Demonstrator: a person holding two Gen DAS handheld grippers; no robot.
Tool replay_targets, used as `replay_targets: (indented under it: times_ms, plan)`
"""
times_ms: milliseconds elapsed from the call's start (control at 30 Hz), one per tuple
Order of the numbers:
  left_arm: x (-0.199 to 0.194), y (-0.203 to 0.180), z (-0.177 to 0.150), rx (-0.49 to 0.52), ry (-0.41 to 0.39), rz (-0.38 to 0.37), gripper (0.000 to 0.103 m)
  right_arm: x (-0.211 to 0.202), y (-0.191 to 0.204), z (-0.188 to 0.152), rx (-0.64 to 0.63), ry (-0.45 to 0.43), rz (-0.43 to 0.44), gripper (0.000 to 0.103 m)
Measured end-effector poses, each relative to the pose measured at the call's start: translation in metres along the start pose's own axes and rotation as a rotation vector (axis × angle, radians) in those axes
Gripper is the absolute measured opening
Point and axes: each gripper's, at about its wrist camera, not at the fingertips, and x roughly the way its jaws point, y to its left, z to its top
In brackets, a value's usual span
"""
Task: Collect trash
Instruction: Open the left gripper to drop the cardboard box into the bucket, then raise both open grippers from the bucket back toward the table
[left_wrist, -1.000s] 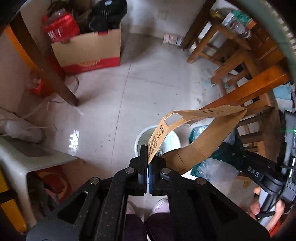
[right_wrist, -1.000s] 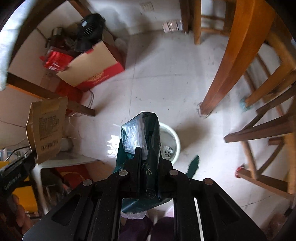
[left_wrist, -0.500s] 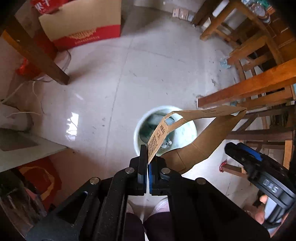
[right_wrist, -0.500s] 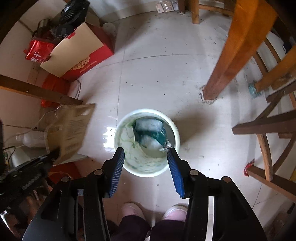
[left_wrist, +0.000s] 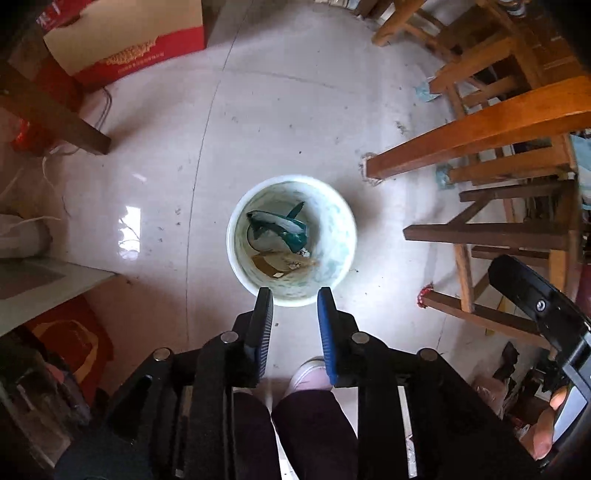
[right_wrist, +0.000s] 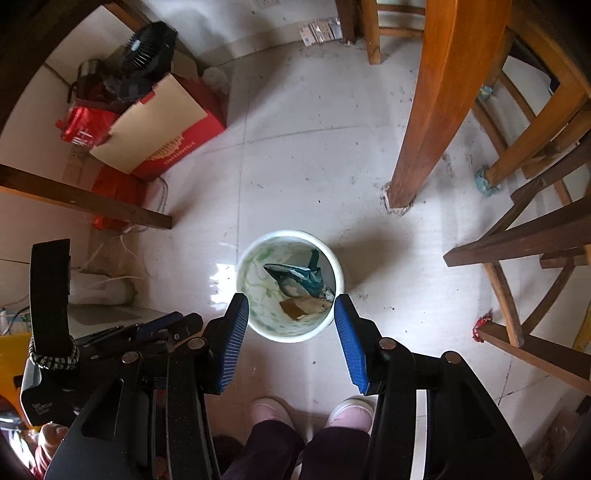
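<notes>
The pale tiled floor (left_wrist: 295, 110) was scuffed and glossy. Nearest, the left tongs (left_wrist: 294, 295) were spreading apart with nothing between them; the right tongs (right_wrist: 291, 302) stood open and empty. Just beyond, the white bucket (left_wrist: 341, 236) held a green wrapper (left_wrist: 284, 230) and brown paper (left_wrist: 284, 264). Farther left sat a red box (right_wrist: 173, 136).
</notes>
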Motion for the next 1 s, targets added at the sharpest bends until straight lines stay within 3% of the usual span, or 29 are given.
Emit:
replay_targets:
  times_ms: [133, 633, 1000]
  plan:
    - [-0.05, -0.008, -0.003, 0.017, -0.037, 0.0, 0.024, -0.039, 0.018, 0.002, -0.013, -0.021, 0.009, 0.045]
    - [-0.3, -0.054, -0.04, 0.104, -0.277, -0.007, 0.028, -0.221, 0.089, -0.005, -0.1, -0.181, 0.02, 0.045]
    - [-0.469, -0.068, -0.08, 0.194, -0.5, -0.035, 0.03, -0.364, 0.151, -0.032, -0.153, -0.384, -0.008, 0.045]
